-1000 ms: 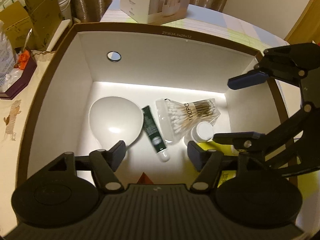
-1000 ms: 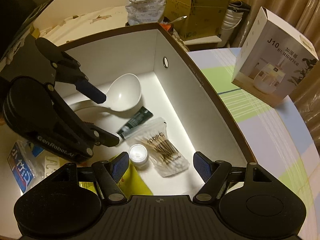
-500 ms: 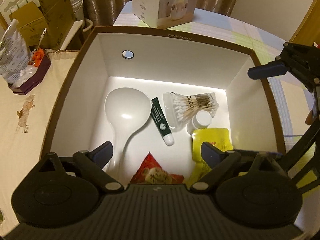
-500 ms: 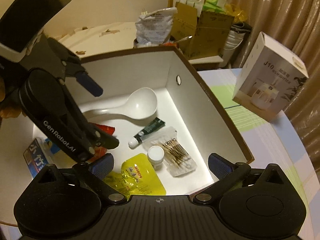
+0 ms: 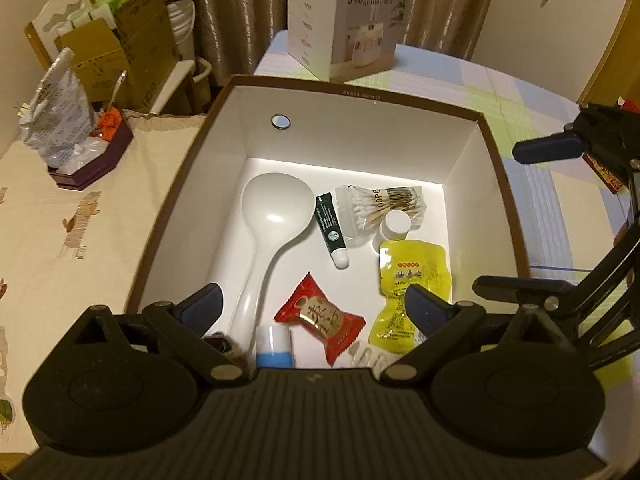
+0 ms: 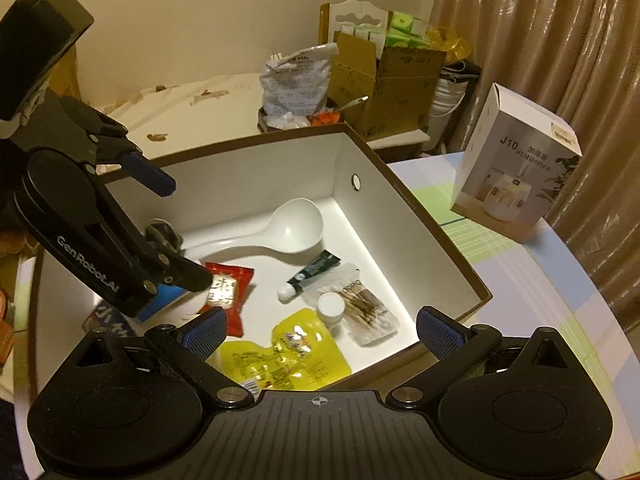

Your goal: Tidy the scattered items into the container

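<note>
A brown-rimmed white box [image 5: 360, 92] holds a white spoon [image 5: 276, 208], a green tube [image 5: 330, 228], a bag of cotton swabs [image 5: 380, 200], a small white-capped bottle [image 5: 396, 224], a yellow pouch [image 5: 412, 276], a red sweet packet [image 5: 320, 316] and a blue-and-white pack [image 5: 274, 348]. My left gripper [image 5: 314, 306] hovers above the box's near end, its jaws opening with nothing between them. My right gripper [image 6: 322, 326] stands open and empty over the box's [image 6: 420, 232] other side, above the yellow pouch [image 6: 296, 344]. Each gripper shows in the other's view: the right gripper [image 5: 496, 216], the left gripper [image 6: 186, 234].
A white humidifier carton [image 5: 348, 20] stands on the checked tablecloth behind the box. On the left lie a purple tray [image 5: 92, 152] with a crinkled bag and stacked cardboard boxes [image 5: 132, 40]. Curtains hang at the back. A small red item [image 5: 608, 172] lies at the right.
Both grippers have lifted up and back out of the box and spread their jaws wider. The red packet, yellow pouch and blue-and-white pack have come into sight below them.
</note>
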### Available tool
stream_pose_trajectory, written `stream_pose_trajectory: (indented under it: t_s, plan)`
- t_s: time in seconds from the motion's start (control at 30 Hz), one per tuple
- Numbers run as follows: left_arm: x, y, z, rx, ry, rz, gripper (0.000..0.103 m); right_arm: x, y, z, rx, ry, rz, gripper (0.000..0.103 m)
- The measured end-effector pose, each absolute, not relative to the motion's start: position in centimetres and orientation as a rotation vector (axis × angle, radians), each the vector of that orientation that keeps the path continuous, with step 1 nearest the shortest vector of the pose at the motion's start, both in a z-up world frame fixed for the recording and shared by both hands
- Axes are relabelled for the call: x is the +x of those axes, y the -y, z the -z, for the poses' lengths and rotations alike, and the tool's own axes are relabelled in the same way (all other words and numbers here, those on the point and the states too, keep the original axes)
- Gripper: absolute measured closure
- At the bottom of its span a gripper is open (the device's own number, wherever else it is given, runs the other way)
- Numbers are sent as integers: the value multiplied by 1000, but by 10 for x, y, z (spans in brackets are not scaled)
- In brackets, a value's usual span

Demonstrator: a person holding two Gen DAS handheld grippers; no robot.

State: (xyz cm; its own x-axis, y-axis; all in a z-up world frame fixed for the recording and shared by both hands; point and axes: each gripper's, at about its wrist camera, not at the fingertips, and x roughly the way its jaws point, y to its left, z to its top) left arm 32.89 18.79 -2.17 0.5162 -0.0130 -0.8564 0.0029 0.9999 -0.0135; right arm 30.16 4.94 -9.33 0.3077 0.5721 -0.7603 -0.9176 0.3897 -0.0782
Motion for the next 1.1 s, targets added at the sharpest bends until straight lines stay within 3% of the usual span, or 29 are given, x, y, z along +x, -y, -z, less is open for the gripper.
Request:
stream_pose_trajectory:
  t_s: [1.1]
  plan:
    - [182, -135, -43, -2, -867, -130, 7, 199, 23, 59, -468, -629, -1071, 0]
